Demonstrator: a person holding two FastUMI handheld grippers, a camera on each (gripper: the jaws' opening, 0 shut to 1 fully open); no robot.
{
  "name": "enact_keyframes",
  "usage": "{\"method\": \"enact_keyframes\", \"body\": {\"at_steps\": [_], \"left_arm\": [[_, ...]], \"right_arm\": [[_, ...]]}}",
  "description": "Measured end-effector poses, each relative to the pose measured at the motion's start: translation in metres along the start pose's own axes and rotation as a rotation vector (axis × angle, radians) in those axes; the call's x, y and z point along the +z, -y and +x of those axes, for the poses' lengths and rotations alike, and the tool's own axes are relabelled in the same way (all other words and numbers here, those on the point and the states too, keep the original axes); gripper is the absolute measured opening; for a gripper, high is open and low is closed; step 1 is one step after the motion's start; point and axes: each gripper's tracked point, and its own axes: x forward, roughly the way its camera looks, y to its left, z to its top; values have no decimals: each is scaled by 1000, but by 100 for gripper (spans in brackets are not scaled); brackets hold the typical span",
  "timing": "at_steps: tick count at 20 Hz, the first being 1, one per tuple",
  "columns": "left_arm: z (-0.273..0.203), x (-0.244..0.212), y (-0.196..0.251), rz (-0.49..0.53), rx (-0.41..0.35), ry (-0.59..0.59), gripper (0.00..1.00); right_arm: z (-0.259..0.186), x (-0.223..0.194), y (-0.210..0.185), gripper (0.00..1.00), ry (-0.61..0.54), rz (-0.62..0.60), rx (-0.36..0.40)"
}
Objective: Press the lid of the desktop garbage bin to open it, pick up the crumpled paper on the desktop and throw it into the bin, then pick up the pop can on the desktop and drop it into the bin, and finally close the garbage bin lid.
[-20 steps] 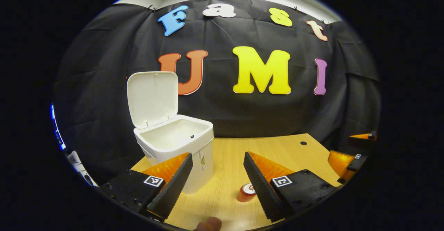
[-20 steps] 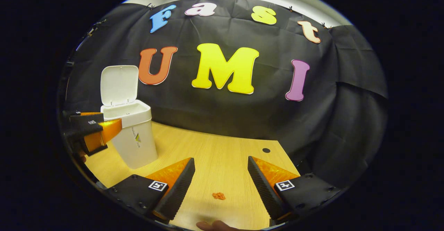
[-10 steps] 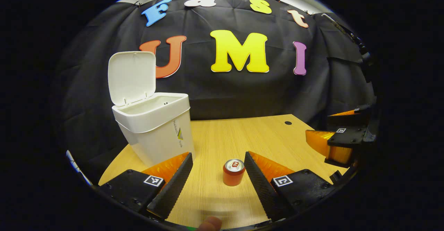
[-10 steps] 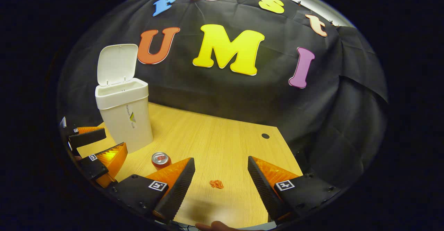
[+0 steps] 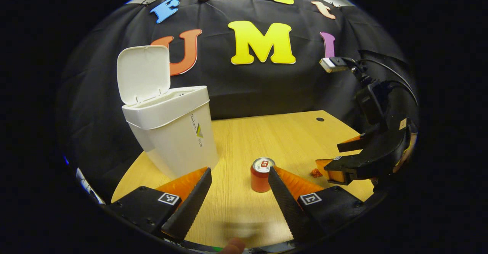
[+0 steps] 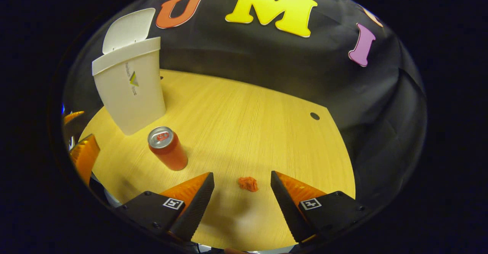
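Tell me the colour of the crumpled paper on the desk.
Orange-red; the crumpled paper shows best in the right gripper view.

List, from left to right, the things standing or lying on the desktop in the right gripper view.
Garbage bin with its lid up → pop can → crumpled paper, which lies between the fingers of the right hand-held gripper.
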Motion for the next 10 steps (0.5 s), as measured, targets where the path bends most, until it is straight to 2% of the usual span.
{"method": "enact_keyframes", "body": {"at_steps": [2,3,7,10], "left_arm": [[-2,-2,-3,23,16,1,99],[0,-5,-5,28,21,-2,98],[3,-4,-2,68,38,3,99],[3,-1,1,58,44,7,99]], "right_arm": [[19,-14,7,98,-70,-2,-17],[27,-22,11,95,-106,-4,-26],[54,-50,14,91,-232,-19,2],[68,-59,19,92,-314,11,10]]}}
